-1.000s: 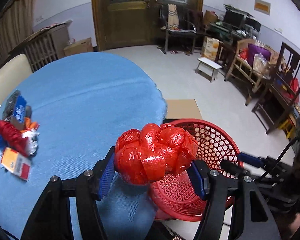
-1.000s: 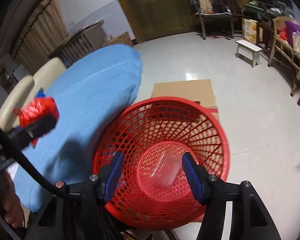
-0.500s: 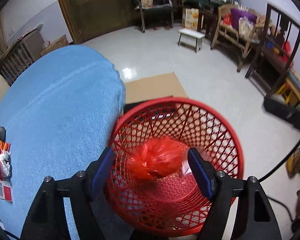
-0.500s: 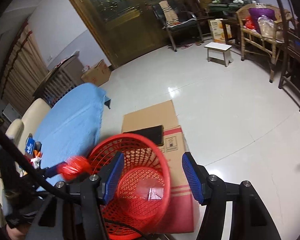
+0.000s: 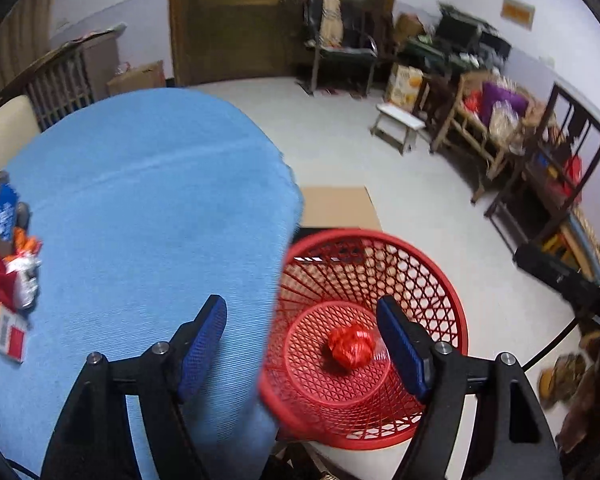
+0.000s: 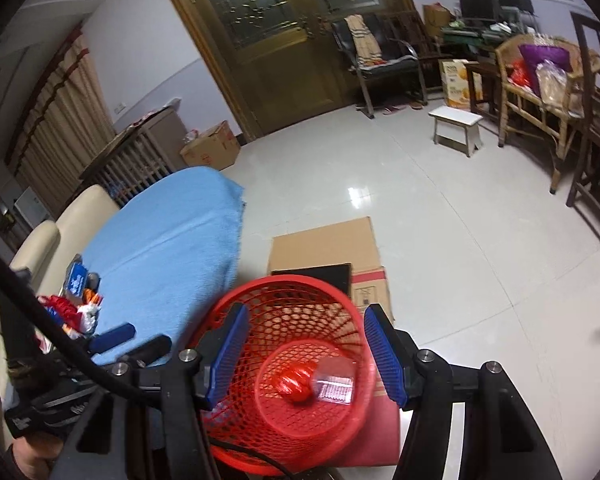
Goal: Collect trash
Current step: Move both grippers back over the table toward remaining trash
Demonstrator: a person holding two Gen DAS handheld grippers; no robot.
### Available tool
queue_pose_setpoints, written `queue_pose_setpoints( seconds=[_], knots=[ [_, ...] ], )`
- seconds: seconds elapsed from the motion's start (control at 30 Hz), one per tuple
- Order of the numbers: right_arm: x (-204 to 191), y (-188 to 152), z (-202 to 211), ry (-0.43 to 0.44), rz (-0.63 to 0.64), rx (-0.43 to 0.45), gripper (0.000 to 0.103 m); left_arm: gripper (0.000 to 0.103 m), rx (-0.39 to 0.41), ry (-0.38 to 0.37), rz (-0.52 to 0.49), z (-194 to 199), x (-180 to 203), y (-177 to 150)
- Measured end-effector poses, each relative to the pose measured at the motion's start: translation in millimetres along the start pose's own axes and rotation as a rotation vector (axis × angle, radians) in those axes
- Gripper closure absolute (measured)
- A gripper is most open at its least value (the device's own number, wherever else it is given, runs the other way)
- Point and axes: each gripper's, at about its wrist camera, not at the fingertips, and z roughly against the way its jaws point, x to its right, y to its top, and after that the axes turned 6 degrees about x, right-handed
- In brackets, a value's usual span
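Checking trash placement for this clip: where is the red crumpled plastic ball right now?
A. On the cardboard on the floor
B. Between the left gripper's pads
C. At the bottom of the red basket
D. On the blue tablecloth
C: the red plastic ball lies on the mesh bottom of the red basket, with the left gripper empty above it.

The basket [image 5: 452,300] is sitting on the floor just right of the table [image 5: 148,216]. A crumpled bag [image 5: 350,346] is lying in the basket beside a clear wrapper [image 6: 334,384]. Wrappers [image 5: 8,280] are lying on the table's left edge. Flat cardboard [image 6: 324,244] is lying behind the basket.
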Motion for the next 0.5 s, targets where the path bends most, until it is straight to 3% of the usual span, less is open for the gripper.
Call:
queue_pose_setpoints(
  seconds=[0.2, 0.5],
  knots=[
    [-48, -2, 4, 0.049, 0.083, 0.005, 0.039, 0.025, 0.113, 0.048, 0.083, 44, -52, -12],
    [-140, -23, -13, 0.169, 0.231, -0.059, 0.039, 0.025, 0.177, 0.255, 0.306, 83, -166, -57]
  ],
)
